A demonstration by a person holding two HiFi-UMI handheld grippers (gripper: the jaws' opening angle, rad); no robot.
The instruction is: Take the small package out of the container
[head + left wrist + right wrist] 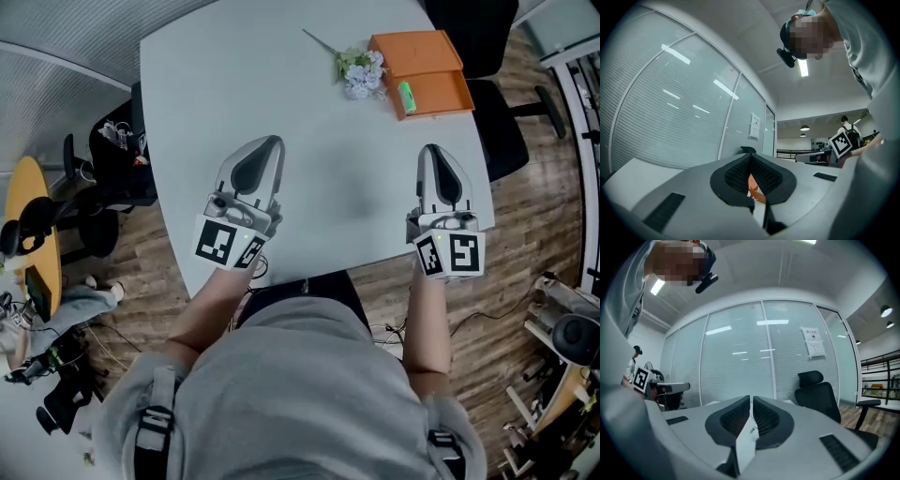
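Observation:
An orange container [422,58] lies open at the far right of the white table [234,84]. A small green package [407,96] rests in its nearer half. My left gripper [267,143] sits low over the table's near left with its jaws together and nothing between them. My right gripper [432,150] is over the near right edge, below the container, also shut and empty. In the left gripper view the pads [740,173] meet at the tip, and a strip of the orange container [757,192] shows through the gap below. The right gripper view shows its pads [765,417] closed.
A sprig of pale artificial flowers [359,72] lies just left of the container. A black office chair [487,66] stands beyond the table's right side and shows as the chair [820,397] in the right gripper view. Glass partitions surround the room. Wooden floor and clutter lie left and right.

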